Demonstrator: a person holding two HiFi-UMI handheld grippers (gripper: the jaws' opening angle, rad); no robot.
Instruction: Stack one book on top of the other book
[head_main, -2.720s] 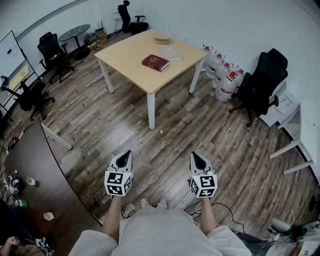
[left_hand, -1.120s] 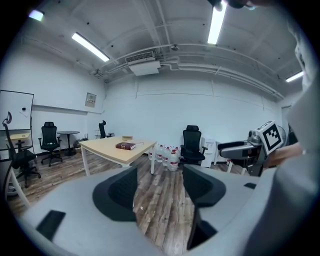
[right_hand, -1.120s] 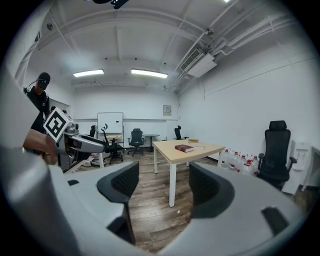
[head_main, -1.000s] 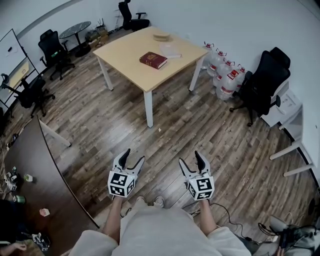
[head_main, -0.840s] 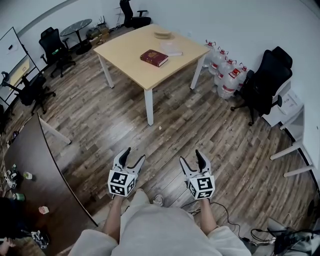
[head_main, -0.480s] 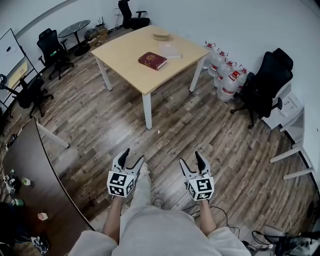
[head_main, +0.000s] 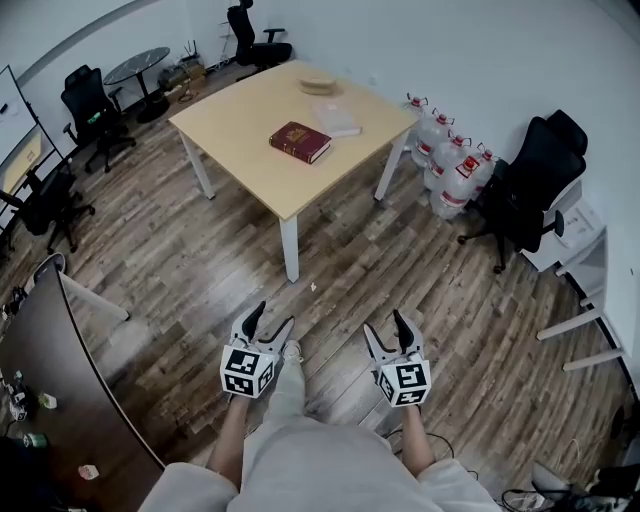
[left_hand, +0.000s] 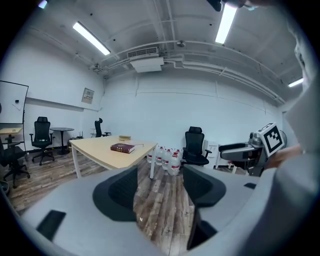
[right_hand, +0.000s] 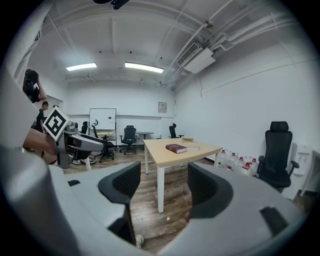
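On the table (head_main: 225, 140): the red book (head_main: 300, 141) lies flat and closed, about the middle of the top.
Red book's long axis: level, running roughly along the table's near-left edge as the head view shows it.
Hard to make out: which side the red book's spine faces, and any print on its cover; both are too small.
Pale book (head_main: 337, 117): flat on the table just beyond the red book, toward the far-right edge. It is faint against the light top, and whether the two books touch cannot be told.
Far edge of the table: a flat tan object (head_main: 320, 85), blurred, its kind unclear.
Left gripper (head_main: 270, 318): over the wood floor (head_main: 200, 260), well short of the table's near corner, jaws spread wide with only floor showing between them.
Right gripper (head_main: 385, 325): level with the left one, equally far from the table; its jaws stand wide, have just been closing a little, and nothing is between them.
Person (head_main: 320, 465): cut off by the bottom edge of the head view, on the near side of the table.
Right of the table: water jugs (head_main: 450, 165) by the wall, then a black office chair (head_main: 525, 175).
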